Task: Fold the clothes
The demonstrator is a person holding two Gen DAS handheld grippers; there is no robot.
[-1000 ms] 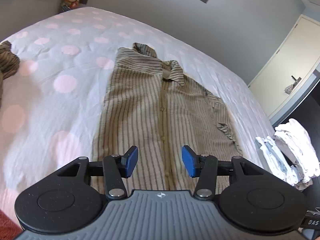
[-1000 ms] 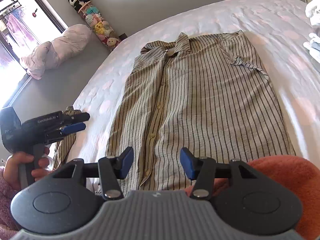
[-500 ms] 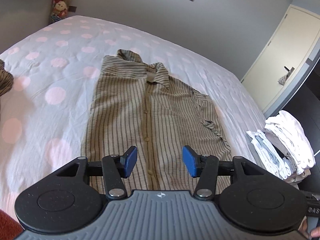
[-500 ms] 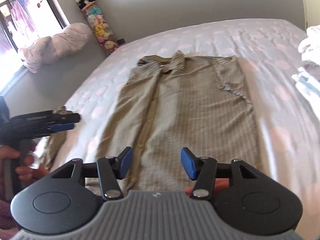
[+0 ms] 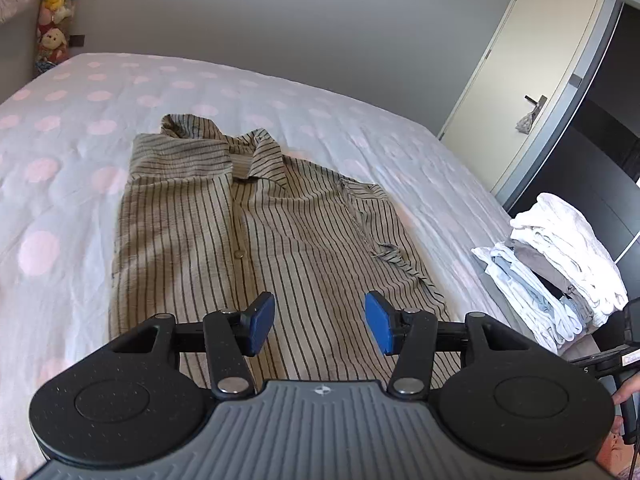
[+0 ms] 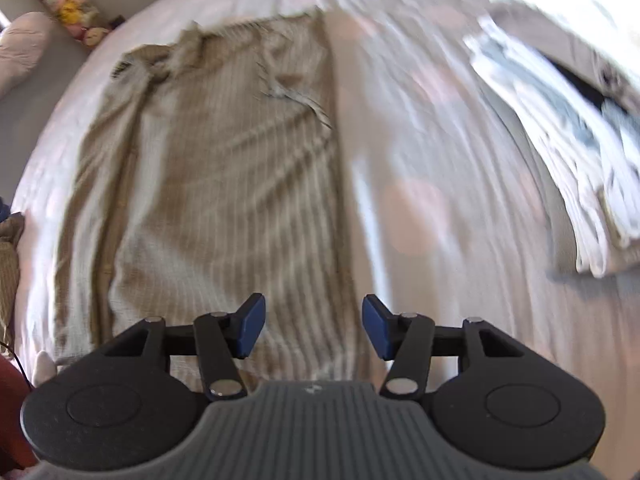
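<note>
A tan shirt with dark stripes [image 5: 256,240] lies flat on the bed, buttoned side up, collar at the far end and sleeves folded in. It also shows, blurred, in the right wrist view [image 6: 224,184]. My left gripper [image 5: 318,328] is open and empty, hovering over the shirt's near hem, around the middle. My right gripper [image 6: 313,330] is open and empty above the shirt's near right edge, where cloth meets sheet.
The bed has a pale sheet with pink dots [image 5: 60,152]. A stack of folded white and grey clothes [image 5: 560,264] lies at the bed's right edge, also blurred in the right wrist view [image 6: 560,120]. A dark garment [image 6: 10,256] lies at the left. Door [image 5: 532,80] at the far right.
The left gripper has drawn back and lowered its angle, so the shirt looks farther off. The right gripper has swung right and tipped down over the shirt's right edge; its view is motion-blurred.
</note>
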